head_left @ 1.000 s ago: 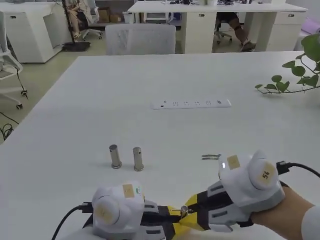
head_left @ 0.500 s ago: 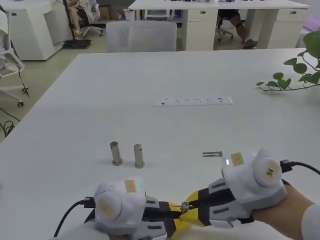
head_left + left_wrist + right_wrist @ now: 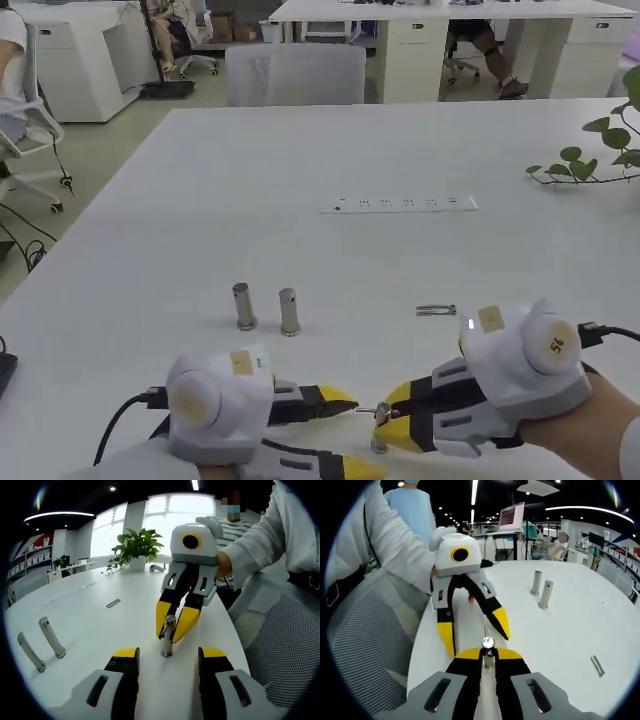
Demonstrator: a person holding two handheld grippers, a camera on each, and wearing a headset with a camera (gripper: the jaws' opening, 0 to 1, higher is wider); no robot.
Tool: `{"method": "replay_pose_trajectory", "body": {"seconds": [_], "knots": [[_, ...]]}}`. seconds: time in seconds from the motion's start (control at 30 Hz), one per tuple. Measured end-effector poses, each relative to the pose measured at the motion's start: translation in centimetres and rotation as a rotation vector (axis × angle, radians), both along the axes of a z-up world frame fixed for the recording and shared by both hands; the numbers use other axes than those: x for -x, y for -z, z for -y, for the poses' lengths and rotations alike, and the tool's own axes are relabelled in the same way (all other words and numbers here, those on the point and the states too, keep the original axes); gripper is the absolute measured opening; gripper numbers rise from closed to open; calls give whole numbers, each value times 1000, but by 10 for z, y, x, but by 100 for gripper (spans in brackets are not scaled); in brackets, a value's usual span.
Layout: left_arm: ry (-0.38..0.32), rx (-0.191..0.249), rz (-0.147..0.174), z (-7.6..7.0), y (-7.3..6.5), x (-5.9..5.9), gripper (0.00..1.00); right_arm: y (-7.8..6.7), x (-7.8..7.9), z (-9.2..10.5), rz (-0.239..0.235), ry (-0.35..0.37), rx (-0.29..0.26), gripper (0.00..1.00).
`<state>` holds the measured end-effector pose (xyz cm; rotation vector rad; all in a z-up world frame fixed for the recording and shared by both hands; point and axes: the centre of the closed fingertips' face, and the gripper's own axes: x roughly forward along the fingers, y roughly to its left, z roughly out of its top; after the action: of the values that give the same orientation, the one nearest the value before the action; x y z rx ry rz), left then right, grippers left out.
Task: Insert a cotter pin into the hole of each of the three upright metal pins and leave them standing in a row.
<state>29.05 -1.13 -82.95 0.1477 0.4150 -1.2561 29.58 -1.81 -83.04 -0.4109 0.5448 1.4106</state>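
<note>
On the worktop (image 3: 420, 150) two metal pins (image 3: 244, 306) stand with holes apparently empty, the left gripper (image 3: 355, 432) has its jaws released, the right gripper (image 3: 385, 412) clamps the third pin (image 3: 167, 642) upright, seemingly with a cotter pin (image 3: 486, 631) through it, and spare cotters (image 3: 436, 310) lie beyond, so two insertions likely remain.

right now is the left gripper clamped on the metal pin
No, the left gripper is open with its jaws apart from the metal pin, which the right gripper clamps.

White table (image 3: 200, 190), metal pins (image 3: 289, 311), power strip (image 3: 405, 204)
</note>
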Motion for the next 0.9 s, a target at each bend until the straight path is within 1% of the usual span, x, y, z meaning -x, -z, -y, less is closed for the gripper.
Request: {"method": "replay_pose_trajectory", "body": {"seconds": [0.03,0.07,0.13,0.2,0.27,0.4,0.47,0.53,0.57,0.63,0.7,0.73,0.8,0.83,0.9], "knots": [[-2,4,-1,-1,-2,0,53,0,0,0,-1,1,0,10],[-8,20,-4,-6,-7,2,56,0,0,0,0,1,0,10],[-17,39,-11,-13,-15,6,59,0,0,0,2,-1,1,10],[-17,48,-19,-18,-19,10,61,0,0,0,3,-2,2,10],[-9,47,-19,-22,-23,16,62,0,-1,0,3,-2,3,10],[-4,52,-35,-29,-27,25,67,0,-1,0,8,-9,10,10],[-10,57,-39,-33,-29,27,69,0,-2,-1,10,-12,14,10],[-28,67,-64,-39,-30,30,69,0,-3,-3,14,-18,17,10],[-34,66,-70,-42,-30,32,70,0,-4,-4,14,-19,18,10],[-57,64,-67,-49,-31,32,72,0,-5,-7,15,-25,18,10],[-87,87,-69,-56,-36,31,74,-1,-6,-11,15,-31,17,10],[-98,88,-65,-59,-37,31,77,-2,-7,-13,16,-35,17,10],[-118,81,-57,-67,-39,31,78,-3,-9,-17,17,-41,14,10],[-130,87,-54,-70,-40,30,79,-4,-11,-20,17,-41,12,10],[-155,90,-63,-77,-41,28,80,-5,-13,-25,19,-44,9,10]]}}
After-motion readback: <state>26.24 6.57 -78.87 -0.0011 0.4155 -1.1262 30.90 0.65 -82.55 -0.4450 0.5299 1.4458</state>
